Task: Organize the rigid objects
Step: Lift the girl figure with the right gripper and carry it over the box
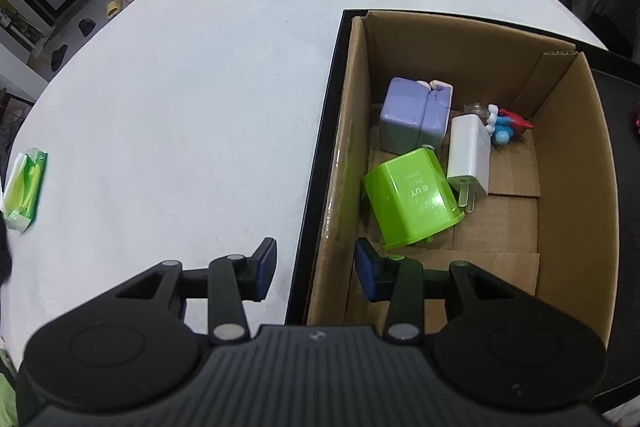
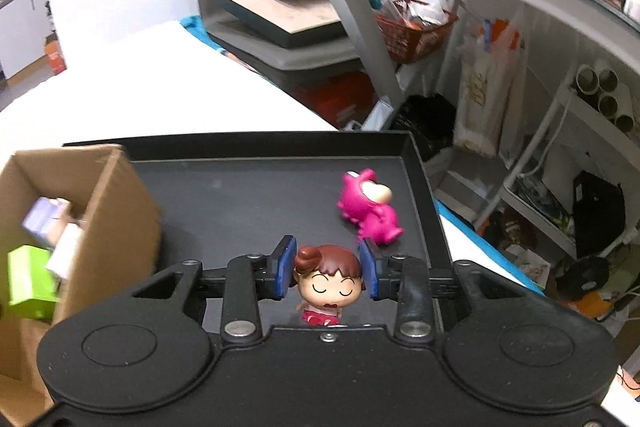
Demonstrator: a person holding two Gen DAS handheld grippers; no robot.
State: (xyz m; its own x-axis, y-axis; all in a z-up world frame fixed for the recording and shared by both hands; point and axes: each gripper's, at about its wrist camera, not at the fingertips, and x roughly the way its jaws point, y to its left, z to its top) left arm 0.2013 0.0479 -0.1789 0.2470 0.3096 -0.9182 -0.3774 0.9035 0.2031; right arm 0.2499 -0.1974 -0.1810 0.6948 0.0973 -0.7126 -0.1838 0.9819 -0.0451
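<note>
Figurine with the brown hair bun (image 2: 328, 277) is what's up for grabs right now: it sits at the near edge of the black tray (image 2: 248, 199), right between the blue pads of the right gripper (image 2: 328, 273). Jaws are narrowed around its head, but I can't tell if the pads actually touch yet or there's a sliver of gap, so I'd call it closing in rather than holding. Going for the big round head makes sense to me, it's the widest solid part to squeeze.

A bit further back toward the tray's right edge, the pink dinosaur toy (image 2: 370, 211) lies tipped on its side, apart from the figurine, probably next in line.

On the other side, the left gripper (image 1: 316, 269) is spread wide with nothing in it, straddling the near left wall of the cardboard box (image 1: 344, 155). My guess is it's steadying or just waiting. Inside the box: green sharpener (image 1: 412, 201) nearest, white charger (image 1: 470, 157) touching it, purple cube (image 1: 414, 117) behind, and a blue-and-red toy (image 1: 508, 125) in the far corner.
</note>
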